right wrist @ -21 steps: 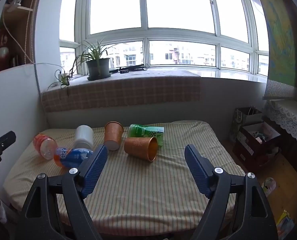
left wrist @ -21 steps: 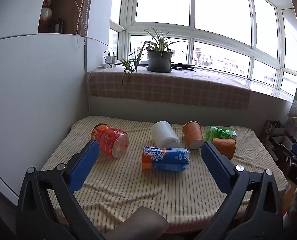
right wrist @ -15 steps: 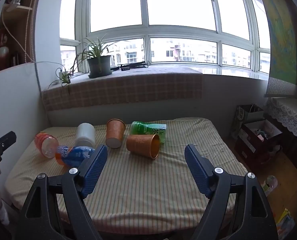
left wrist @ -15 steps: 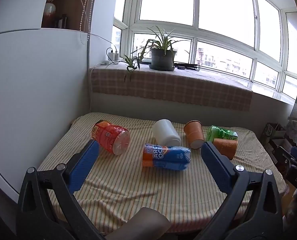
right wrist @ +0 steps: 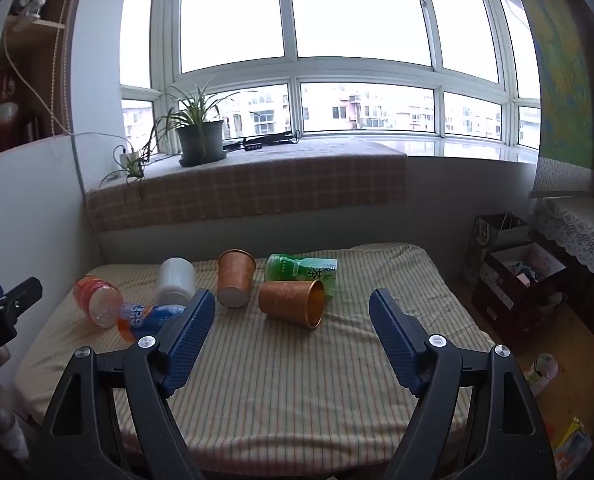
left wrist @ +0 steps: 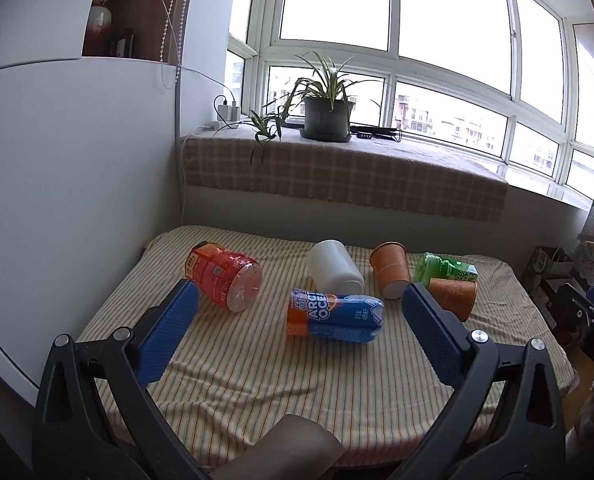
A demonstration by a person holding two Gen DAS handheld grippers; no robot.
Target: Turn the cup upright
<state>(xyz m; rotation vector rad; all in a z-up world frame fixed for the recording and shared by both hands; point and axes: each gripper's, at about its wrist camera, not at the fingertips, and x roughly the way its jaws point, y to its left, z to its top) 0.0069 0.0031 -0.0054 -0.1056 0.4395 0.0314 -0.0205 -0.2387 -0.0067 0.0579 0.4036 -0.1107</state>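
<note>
Plainly nothing is grasped yet: both grippers hang off the near edge of the striped bed (right wrist: 337, 408), well apart from everything on it, each with its jaws spread wide and empty. The left gripper (left wrist: 299, 328) faces the bed's left half; the right gripper (right wrist: 291, 334) faces the middle and right.

Two orange paper cups need righting. One cup (right wrist: 291, 302) lies on its side near the middle of the bed, mouth toward the right edge, just in front of a green bottle (right wrist: 303, 271); whether they touch is unclear. The other cup (right wrist: 235, 278) lies just left of it, base toward the near edge and mouth toward the far edge. Neither stands upright, so the task looks to be at its start.

Also lying down toward the left edge are a white cup (left wrist: 335, 266), a blue bottle (left wrist: 335, 316) and a red bottle (left wrist: 223, 276).

The wide jaws suit a grasp across a cup's wall. Since the first cup sits almost centred between the right gripper's fingers, that gripper seems best placed. Thin paper would crush easily, so a gentle squeeze is wise.
</note>
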